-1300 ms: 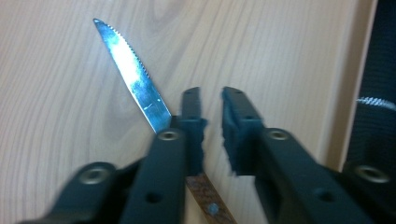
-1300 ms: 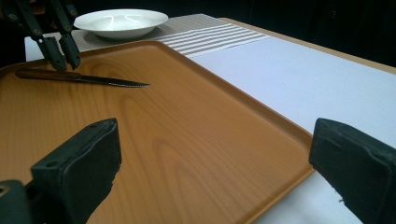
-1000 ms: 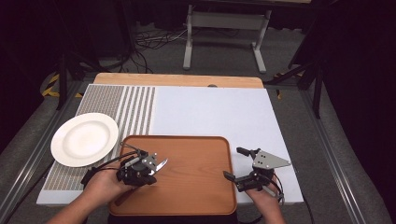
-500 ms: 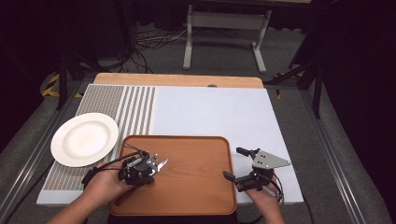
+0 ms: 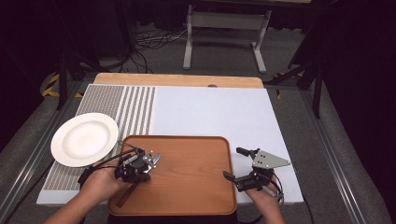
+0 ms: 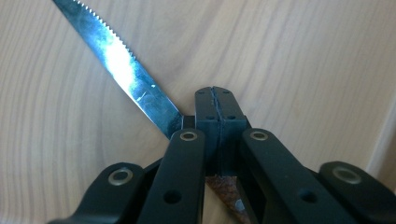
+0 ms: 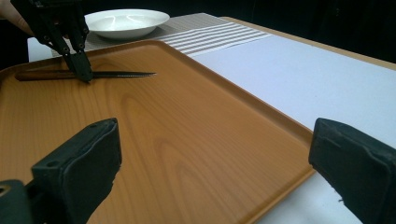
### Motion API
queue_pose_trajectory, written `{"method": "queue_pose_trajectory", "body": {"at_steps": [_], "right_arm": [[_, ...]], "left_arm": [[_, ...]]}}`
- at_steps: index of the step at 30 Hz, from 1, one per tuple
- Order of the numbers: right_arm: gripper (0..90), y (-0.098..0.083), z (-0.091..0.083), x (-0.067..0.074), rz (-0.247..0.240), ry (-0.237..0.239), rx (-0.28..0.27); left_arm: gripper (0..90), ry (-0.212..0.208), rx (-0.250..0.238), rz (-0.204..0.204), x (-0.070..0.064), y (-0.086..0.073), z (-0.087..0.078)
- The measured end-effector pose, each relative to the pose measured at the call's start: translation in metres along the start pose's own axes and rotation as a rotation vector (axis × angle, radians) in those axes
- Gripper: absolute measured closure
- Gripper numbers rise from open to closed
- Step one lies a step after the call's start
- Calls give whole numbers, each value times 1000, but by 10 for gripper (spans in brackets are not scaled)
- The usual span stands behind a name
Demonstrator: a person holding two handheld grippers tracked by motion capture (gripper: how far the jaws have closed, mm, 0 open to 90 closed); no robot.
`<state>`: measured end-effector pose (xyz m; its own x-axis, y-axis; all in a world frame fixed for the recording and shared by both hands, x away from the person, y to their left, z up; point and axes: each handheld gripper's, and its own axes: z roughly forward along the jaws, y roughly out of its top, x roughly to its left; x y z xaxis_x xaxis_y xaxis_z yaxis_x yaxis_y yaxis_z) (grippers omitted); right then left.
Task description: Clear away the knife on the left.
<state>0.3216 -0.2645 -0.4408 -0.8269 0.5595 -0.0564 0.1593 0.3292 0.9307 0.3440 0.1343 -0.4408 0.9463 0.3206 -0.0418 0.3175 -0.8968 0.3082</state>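
Lying flat at the wooden tray's (image 5: 196, 186) near-left corner, the serrated steak knife (image 7: 84, 74) is pinched where blade meets handle by the left gripper (image 5: 135, 168), jaws together on it. Its long axis runs from the handle at the tray's edge toward the middle, while the right gripper (image 5: 243, 176) waits at the far rim, jaws spread wide and holding nothing.

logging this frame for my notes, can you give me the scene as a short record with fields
surface: white mat with a striped left part
tray: wooden tray at the near edge
knife: serrated knife lying flat on the tray's left part
plate: white plate, empty, left of the tray
left gripper: left gripper shut on the knife where blade meets handle
right gripper: right gripper open at the tray's right edge, holding nothing
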Motion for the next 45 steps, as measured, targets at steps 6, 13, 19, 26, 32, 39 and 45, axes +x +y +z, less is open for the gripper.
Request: {"method": "queue_pose_trajectory", "body": {"at_steps": [6,13,19,26,32,39,45], "right_arm": [[32,0,0,0,0,1,1],[31,0,1,0,1,1,3],[32,0,1,0,1,1,3],[32,-1,1,0,2,4,6],[31,-1,1,0,1,3,7],[31,-1,1,0,1,4,8],[31,-1,2,0,0,5,9]], "left_arm": [[900,4,-3,-15,3,-4,-1],[900,12,-2,-37,6,-9,-2],[900,20,-4,-57,10,-13,-4],[900,28,-11,-82,15,-17,-5],[900,30,-18,-100,20,-21,-6],[900,38,-22,-121,25,-24,-7],[900,39,-23,-131,28,-28,-8]]}}
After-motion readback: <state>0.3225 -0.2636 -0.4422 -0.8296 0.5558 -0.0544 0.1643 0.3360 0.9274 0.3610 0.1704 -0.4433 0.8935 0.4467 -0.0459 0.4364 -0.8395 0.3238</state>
